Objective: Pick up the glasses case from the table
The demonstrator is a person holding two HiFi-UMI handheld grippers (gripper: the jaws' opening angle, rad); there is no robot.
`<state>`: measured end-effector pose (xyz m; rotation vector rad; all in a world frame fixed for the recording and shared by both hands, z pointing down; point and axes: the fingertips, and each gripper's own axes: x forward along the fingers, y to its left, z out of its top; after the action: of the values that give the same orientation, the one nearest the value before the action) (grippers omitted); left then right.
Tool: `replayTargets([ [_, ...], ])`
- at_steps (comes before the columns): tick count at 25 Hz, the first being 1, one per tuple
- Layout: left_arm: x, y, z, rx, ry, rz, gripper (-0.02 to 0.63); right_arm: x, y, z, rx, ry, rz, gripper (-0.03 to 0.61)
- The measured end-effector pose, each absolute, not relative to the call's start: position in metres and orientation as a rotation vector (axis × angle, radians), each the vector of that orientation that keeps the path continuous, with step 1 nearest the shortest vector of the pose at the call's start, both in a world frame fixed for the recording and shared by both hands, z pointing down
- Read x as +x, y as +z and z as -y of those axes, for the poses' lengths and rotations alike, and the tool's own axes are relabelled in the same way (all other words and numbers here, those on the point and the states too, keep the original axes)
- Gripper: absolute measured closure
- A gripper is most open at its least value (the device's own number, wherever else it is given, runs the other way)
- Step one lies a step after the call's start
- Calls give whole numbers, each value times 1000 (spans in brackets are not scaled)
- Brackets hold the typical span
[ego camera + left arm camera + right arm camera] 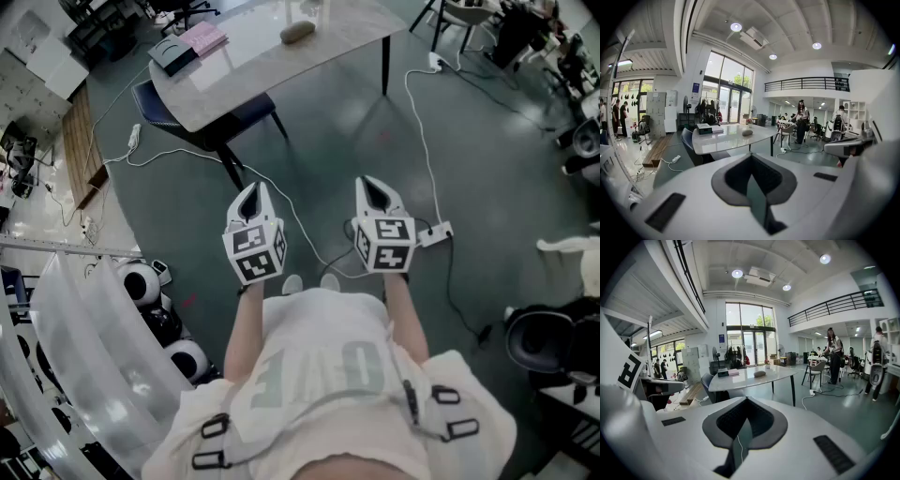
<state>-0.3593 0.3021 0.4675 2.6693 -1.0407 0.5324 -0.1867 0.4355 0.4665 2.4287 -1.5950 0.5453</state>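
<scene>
The glasses case point(297, 31) is a grey oval pouch lying on the pale table point(272, 56) at the top of the head view, far ahead of both grippers. It also shows small in the left gripper view, glasses case point(747, 132), and in the right gripper view, glasses case point(760, 373). My left gripper point(250, 192) and right gripper point(375, 185) are held side by side over the green floor, pointing toward the table. The left gripper point(751, 157) and right gripper point(744, 400) both have their jaws together with nothing between them.
A black box point(173, 52) and a pink book point(203, 37) lie on the table's left end. A dark blue chair point(159, 103) is tucked under it. White cables and a power strip point(434, 233) run across the floor. White round robots point(141, 281) stand at the left. People stand far back.
</scene>
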Motion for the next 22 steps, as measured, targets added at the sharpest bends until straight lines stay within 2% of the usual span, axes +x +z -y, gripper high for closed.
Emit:
replayTargets([
  [7, -356, 459, -302, 2685, 500, 1066, 611, -184, 460, -438, 2440, 539, 1637, 578],
  [18, -336, 434, -306, 2718, 269, 1124, 611, -149, 452, -443, 2454, 415, 1713, 578],
  [22, -332, 439, -306, 2743, 317, 1133, 611, -144, 457, -439, 2448, 431, 1740, 578],
])
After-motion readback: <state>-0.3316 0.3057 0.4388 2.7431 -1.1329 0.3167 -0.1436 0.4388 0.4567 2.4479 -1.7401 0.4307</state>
